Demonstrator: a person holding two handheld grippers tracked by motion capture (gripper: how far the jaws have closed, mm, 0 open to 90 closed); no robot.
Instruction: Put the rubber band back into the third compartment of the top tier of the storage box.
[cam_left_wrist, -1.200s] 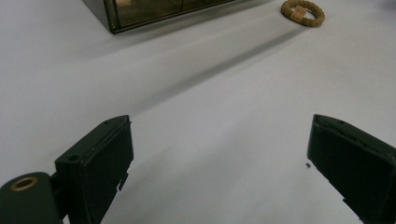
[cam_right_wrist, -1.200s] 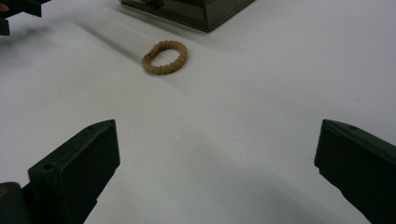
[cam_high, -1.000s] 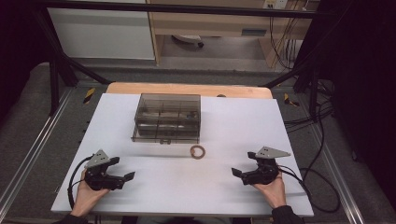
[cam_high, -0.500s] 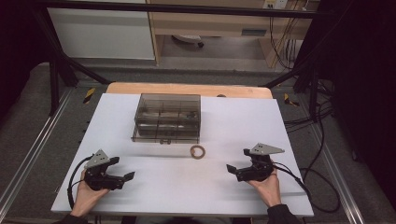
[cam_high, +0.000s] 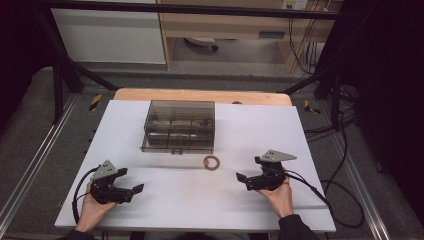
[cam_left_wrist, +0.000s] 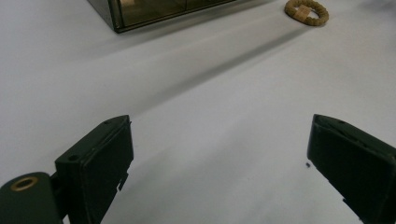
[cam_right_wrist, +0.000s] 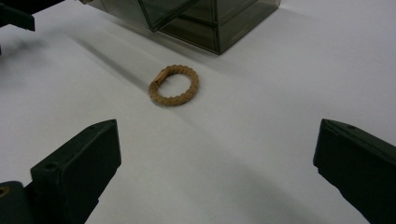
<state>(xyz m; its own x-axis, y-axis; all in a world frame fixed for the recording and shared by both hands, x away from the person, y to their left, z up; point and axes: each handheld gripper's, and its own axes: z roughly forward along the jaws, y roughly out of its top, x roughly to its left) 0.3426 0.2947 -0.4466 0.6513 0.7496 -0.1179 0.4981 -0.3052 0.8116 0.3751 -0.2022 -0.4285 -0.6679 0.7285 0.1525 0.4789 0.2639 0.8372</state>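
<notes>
- Ring (cam_right_wrist: 174, 85): a small braided tan loop lying flat on the white table (cam_high: 175, 200), just in front of the smoky plastic box (cam_high: 179, 126) and apart from it. It sits in open space, so you can reach it from either side without touching the box. In the high view it shows near the table's middle (cam_high: 211, 162).
- Right gripper (cam_high: 250, 181): your right hand holds it low over the table, its jaws spread wide and empty and pointing toward the ring. In the right gripper view the ring lies ahead of the jaws, well short of being between them. That width is probably meant to straddle the loop; the ring is near but not yet touched.
- Left gripper (cam_high: 131, 192): held at the near left of the table, jaws also spread wide with nothing between them. In the left gripper view (cam_left_wrist: 219, 168) the ring (cam_left_wrist: 306, 11) appears far off at the upper right, so this hand seems parked out of the way.
- Box: closed, with divided compartments visible through its tinted walls; what they hold cannot be made out. Standing squarely at the table's far middle, it looks like the likely place for the ring.
- Judgement: you still have the approach to finish before closing on the ring.
</notes>
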